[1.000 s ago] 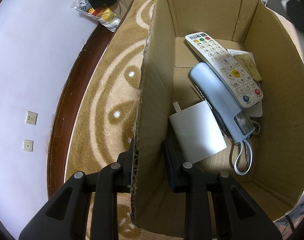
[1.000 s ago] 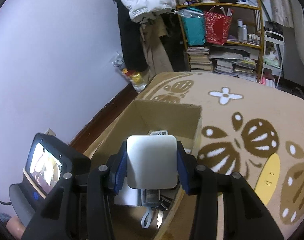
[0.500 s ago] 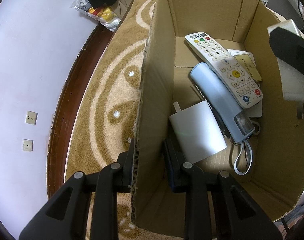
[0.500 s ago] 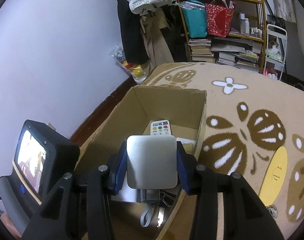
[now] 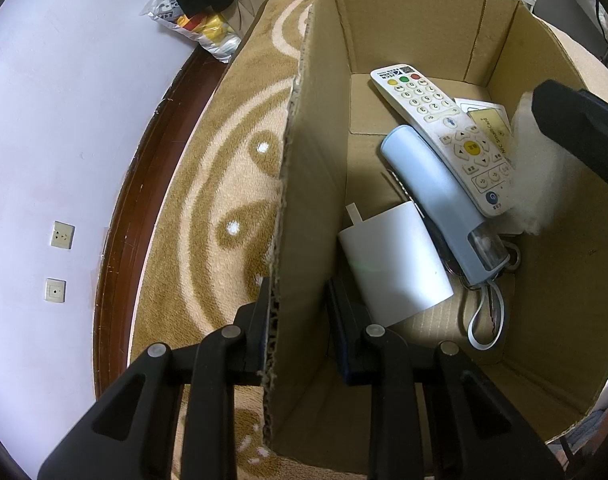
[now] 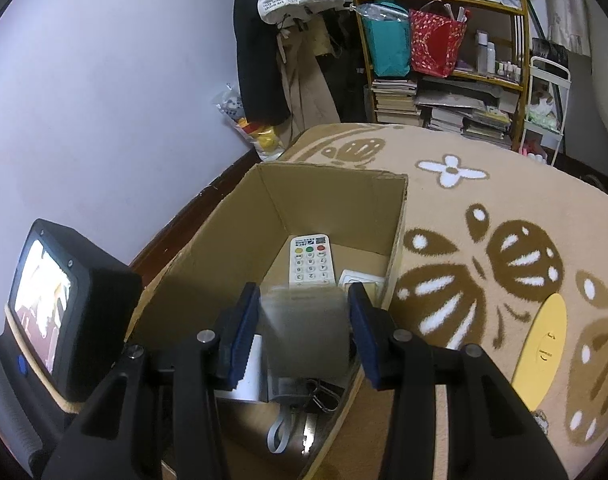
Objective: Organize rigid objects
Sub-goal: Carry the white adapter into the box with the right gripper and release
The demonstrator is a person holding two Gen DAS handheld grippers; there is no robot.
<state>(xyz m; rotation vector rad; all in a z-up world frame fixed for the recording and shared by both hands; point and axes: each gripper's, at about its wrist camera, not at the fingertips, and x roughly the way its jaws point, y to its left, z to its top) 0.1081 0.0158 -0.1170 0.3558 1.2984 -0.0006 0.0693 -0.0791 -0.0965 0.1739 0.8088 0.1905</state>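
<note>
Over box [image 6: 208, 260], frame centre: right tongs [image 6: 304, 320] parted, blurred plate [image 6: 306, 330] dropping between them. Left tongs [image 5: 300, 320] clamp box wall at lower centre. Keep wall steady; lift right tongs clear.

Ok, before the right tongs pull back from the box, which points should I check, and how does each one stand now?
1. Left tongs clamp the cardboard box wall: ok.
2. Right tongs open, with a gap on both sides of the grey square item: ok.
3. Item is over the box opening, not the carpet: ok.
4. Item has settled: cannot tell, it is blurred in both views.
5. Free landing spot: not ok, the remote and blue case lie beneath.
</note>
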